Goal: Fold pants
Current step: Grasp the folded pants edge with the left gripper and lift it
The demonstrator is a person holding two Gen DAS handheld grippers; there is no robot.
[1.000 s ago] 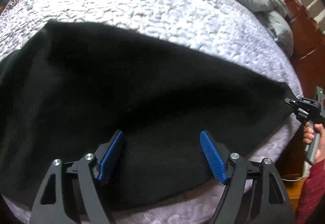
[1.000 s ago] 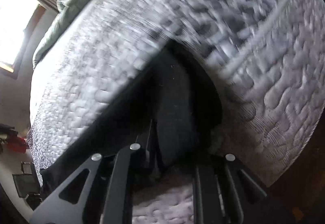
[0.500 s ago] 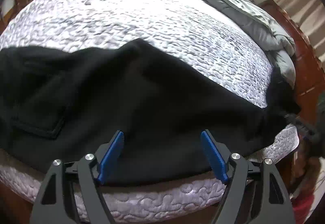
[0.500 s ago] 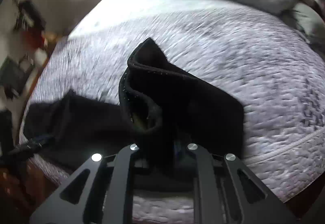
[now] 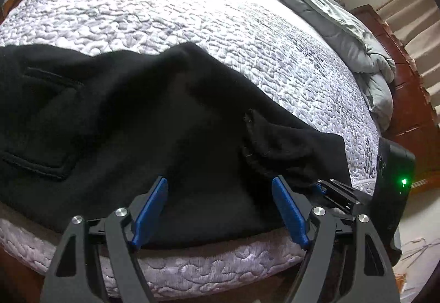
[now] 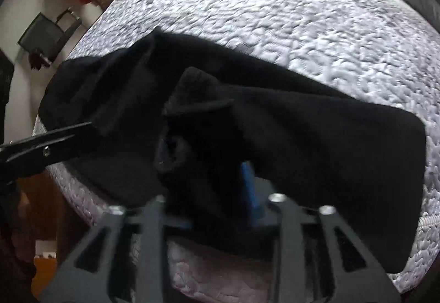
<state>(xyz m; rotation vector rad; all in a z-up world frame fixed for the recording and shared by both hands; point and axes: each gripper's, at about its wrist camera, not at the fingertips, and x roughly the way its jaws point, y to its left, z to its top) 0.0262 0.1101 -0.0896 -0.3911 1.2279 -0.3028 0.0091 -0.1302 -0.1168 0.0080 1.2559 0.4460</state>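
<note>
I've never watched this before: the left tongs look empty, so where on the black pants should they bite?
Probably the near hem edge of the black pants, where it lies flat along the bed's front rim. The open left tongs already straddle it, so come in low from the front; the right tongs hold the bunched end.

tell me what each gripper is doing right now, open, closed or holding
left gripper: open, holding nothing, over the black pants.
right gripper: closed on the bunched pants leg end.

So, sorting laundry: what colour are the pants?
Black pants, clearest in the left wrist view.
</note>
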